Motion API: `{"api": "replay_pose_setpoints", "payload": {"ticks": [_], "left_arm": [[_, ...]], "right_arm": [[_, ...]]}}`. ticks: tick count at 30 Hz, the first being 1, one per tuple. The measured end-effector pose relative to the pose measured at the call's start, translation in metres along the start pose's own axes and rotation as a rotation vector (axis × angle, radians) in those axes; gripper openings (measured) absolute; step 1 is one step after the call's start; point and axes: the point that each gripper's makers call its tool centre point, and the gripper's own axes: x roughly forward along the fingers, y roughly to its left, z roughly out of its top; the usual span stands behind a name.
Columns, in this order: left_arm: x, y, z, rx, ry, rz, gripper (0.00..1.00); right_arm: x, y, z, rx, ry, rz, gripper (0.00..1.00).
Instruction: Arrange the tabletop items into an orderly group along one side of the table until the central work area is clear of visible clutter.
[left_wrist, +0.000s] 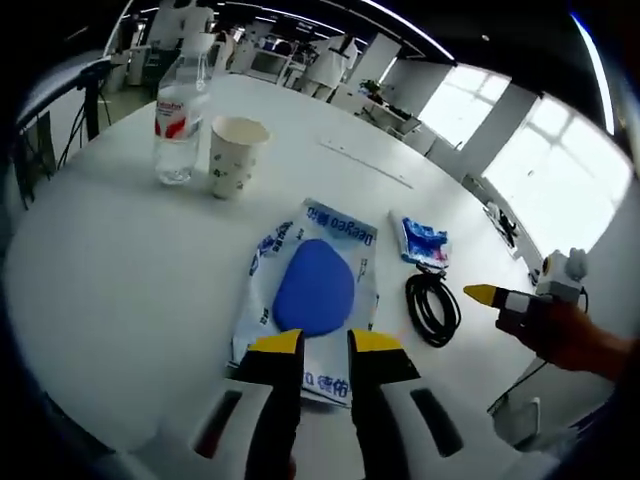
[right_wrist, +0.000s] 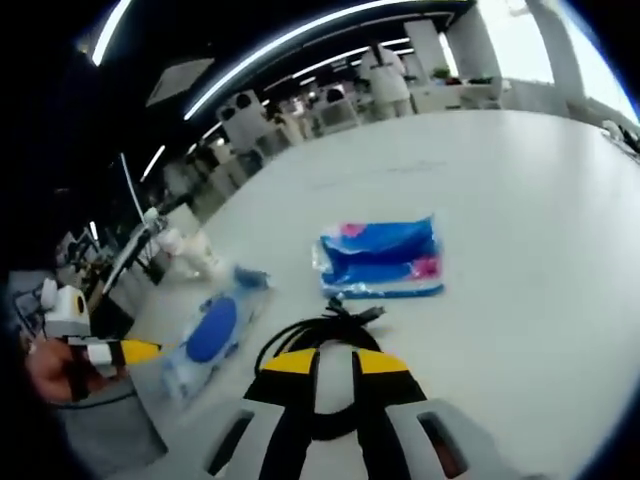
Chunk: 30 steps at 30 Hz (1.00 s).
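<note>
A clear packet holding a blue oval pad lies flat in front of my left gripper, whose yellow-tipped jaws hover over its near edge with a narrow gap, holding nothing. To its right lie a blue tissue packet and a coiled black cable. My right gripper hovers just short of the cable, jaws close together and empty. In the left gripper view it comes in from the right, held by a hand. The left gripper also shows at the left of the right gripper view.
A water bottle and a paper cup stand together at the far left of the white round table. Office desks and chairs lie beyond the table's far edge, with bright windows on the right.
</note>
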Motion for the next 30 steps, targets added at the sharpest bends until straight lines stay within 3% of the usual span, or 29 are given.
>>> {"api": "replay_pose_setpoints", "payload": {"ticks": [4,7,13,23,30], "left_arm": [[-0.011,0.000,-0.012,-0.012,0.034,0.023,0.18],[-0.015,-0.005,-0.027,-0.012,0.076,0.002,0.20],[-0.019,-0.004,-0.046,-0.076,0.136,-0.001,0.19],[-0.013,0.007,-0.050,-0.166,0.135,0.015,0.18],[-0.006,0.009,-0.052,-0.208,0.137,0.010,0.18]], "right_arm": [[0.000,0.009,-0.006,0.005,0.006,0.005,0.10],[0.001,0.015,-0.008,0.016,0.001,0.007,0.10],[0.001,0.032,-0.016,0.019,-0.003,0.020,0.11],[-0.013,0.053,-0.045,0.020,0.016,0.037,0.12],[-0.025,0.061,-0.056,0.022,0.017,0.055,0.17]]}}
